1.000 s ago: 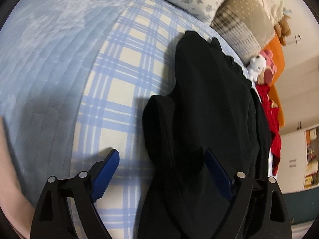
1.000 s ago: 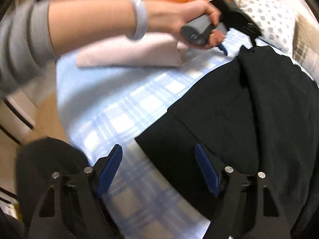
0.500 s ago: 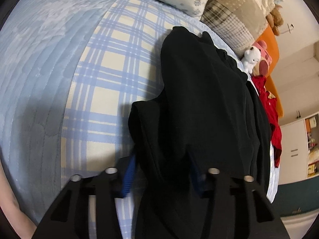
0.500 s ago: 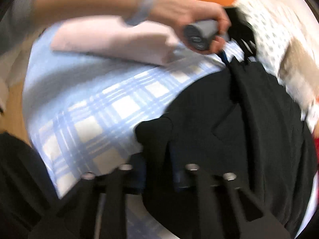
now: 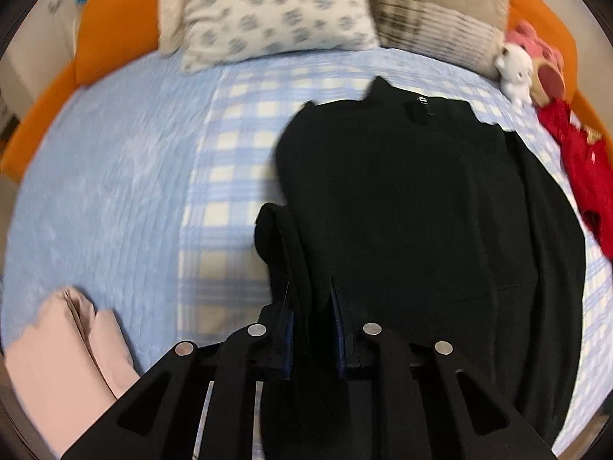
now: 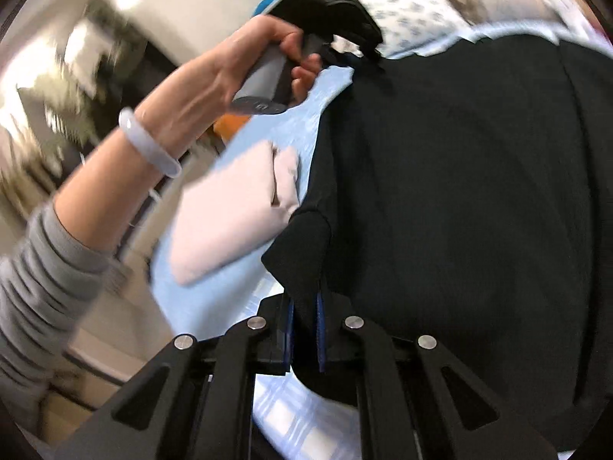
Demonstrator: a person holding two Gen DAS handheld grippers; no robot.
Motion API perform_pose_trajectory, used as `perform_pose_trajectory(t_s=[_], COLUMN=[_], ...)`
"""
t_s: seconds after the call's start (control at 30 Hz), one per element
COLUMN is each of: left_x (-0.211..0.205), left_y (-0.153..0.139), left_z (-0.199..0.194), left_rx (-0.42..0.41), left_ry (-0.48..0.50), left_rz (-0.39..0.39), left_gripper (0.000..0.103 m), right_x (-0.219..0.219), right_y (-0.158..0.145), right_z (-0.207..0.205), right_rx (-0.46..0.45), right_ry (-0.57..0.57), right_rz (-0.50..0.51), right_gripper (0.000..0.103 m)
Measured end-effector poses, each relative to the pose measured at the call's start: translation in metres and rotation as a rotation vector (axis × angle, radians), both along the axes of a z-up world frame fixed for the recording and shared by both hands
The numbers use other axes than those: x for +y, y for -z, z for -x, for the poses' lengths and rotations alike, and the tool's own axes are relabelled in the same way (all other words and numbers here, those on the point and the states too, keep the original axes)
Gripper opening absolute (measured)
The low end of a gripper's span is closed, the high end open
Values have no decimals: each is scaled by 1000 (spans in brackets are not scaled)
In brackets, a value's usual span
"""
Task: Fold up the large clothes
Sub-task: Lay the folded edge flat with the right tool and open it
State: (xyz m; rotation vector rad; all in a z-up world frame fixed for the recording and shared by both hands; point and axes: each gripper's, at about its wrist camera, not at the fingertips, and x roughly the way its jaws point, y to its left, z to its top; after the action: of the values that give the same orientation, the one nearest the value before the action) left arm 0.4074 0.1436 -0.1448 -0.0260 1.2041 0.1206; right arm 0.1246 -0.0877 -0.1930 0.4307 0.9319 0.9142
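A large black garment [image 5: 402, 191] lies spread on a blue plaid sheet [image 5: 233, 153], collar and label toward the pillows. In the left wrist view my left gripper [image 5: 310, 295] has a fold of the garment's left edge between its blue pads; its jaws are closing and pressing on the cloth. In the right wrist view my right gripper [image 6: 304, 303] is shut on a corner of the black garment [image 6: 459, 191], which hangs raised off the bed. A person's hand [image 6: 237, 73] holds the left gripper [image 6: 373, 55] at the garment's far edge.
A folded pink garment [image 5: 57, 364] lies on the light blue quilt [image 5: 95, 172] to the left. Two pillows [image 5: 268, 11] lean on an orange headboard [image 5: 115, 30]. A white plush toy [image 5: 515, 67] and a red garment [image 5: 582, 161] lie at the right.
Both grippers went from wide open to closed on the black garment's edge and then rose with it. Both views swung, the left one toward the pillows.
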Motion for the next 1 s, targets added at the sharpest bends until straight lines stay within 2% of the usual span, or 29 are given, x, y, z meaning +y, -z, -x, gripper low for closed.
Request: perform_pose_trajectory(t_s=[0.13,0.27,0.43,0.53,0.57,0.63,0.67,0.7,0.73,0.77,0.8,0.87,0.93,0.97,1.0], left_x=[-53,-100,-135,-147,-151,-159,-161,-161,-159,-154,-147,-134,-125,-119,-112], left_y=[8,31,59,67,69,69,68,64,57,47,35,11,-4,-8,-9], left_z=[-16,-25,-28,-26,-25,-23,-20,-18,-14,-10,-6,1,3,1,-3], left_rx=[21,64,92,80,73,66,61,55,43,26,1,-56,-92,-103,-112], left_ry=[47,99,135,148,168,202,214,224,242,252,246,241,230,215,197], left_rz=[-63,-100,-108,-119,-129,-172,-194,-200,-155,-72,-18,41,44,31,27], left_gripper=[21,21,21,25,31,41,48,51,73,89,89,88,89,89,89], right_x=[-44,-76,-89,-91,-89,-83,-82,-84,-88,-91,-96,-102,-102,-96,-87], right_y=[17,35,44,41,38,34,33,32,28,22,14,1,-9,-16,-20], right_z=[-5,-7,2,4,4,3,6,11,15,19,23,27,27,23,18], right_rx=[93,177,191,179,175,178,184,181,164,136,89,21,-44,-86,-114], right_ry=[67,107,127,148,152,152,153,164,183,199,220,244,237,212,182], right_rz=[-88,-137,-128,-115,-110,-32,-1,14,24,33,62,93,98,103,117], right_gripper=[10,10,10,10,14,34,59,74,74,74,74,77,76,68,53])
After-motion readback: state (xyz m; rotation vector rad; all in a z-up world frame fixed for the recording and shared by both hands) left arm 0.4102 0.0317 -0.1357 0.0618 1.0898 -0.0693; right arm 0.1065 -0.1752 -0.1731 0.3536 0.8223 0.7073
